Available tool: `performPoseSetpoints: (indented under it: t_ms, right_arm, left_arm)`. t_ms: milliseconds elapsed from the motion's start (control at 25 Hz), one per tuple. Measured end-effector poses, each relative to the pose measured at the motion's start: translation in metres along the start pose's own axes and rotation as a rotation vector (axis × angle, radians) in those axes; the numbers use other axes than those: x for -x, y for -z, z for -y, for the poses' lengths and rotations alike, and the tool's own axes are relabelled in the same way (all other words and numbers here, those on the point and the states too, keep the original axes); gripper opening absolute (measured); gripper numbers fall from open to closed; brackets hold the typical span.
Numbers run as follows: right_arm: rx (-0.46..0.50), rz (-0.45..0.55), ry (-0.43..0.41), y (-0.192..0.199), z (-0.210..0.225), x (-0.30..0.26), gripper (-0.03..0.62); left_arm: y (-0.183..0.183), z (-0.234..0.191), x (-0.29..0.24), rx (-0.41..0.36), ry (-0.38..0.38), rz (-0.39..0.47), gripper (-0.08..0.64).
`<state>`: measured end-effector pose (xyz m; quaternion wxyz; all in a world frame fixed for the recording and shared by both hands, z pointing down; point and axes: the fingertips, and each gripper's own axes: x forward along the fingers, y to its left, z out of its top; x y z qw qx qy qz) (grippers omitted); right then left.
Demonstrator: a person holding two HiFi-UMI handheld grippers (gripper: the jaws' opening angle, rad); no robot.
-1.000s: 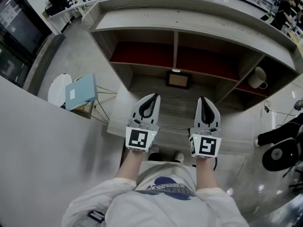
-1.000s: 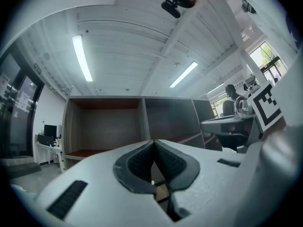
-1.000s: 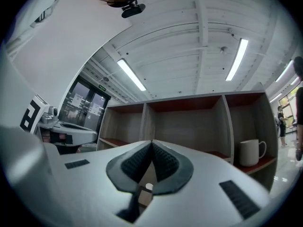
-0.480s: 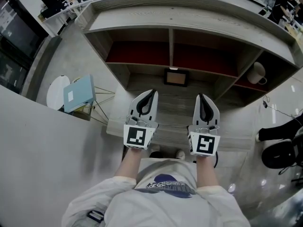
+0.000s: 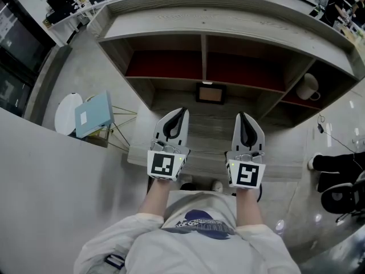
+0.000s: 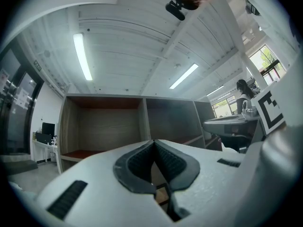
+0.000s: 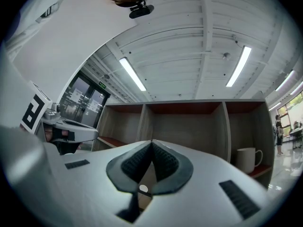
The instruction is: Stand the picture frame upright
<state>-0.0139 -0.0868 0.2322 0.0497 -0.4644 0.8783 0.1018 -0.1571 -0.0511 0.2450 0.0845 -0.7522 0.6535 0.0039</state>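
From the head view, we cannot tell whether the small dark-edged brown picture frame (image 5: 210, 93) lies flat or leans. The top board of the grey wooden shelf unit (image 5: 228, 21) hides part of the white ceramic mug (image 5: 308, 88).

We read no legible text anywhere. Black-and-white square marker (image 5: 166, 165) on the left gripper (image 5: 182, 112), second marker (image 5: 247, 175) on the right gripper (image 5: 242, 115): coded patterns, no letters. White label (image 5: 84, 117) on the pale blue flat box (image 5: 101, 107): too small. Dark blue print (image 5: 199, 221) on the person's white shirt (image 5: 165, 247): blurred. Small green sign (image 7: 102, 84) above the glass doors: illegible.
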Motion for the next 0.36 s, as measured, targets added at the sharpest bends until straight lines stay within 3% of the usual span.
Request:
performPoseSetpoints:
  t_ms: [240,360]
  right_arm:
    - [0.045,-0.055,-0.009,0.008,-0.001,0.002,-0.002]
    - [0.033,-0.017,-0.006,0.001,-0.002,-0.003,-0.002]
  left_arm:
    - [0.004,-0.007,0.002,0.016,-0.009,-0.008,0.006]
    - [0.009,-0.010,0.002,0.006,-0.012,-0.026,0.006]
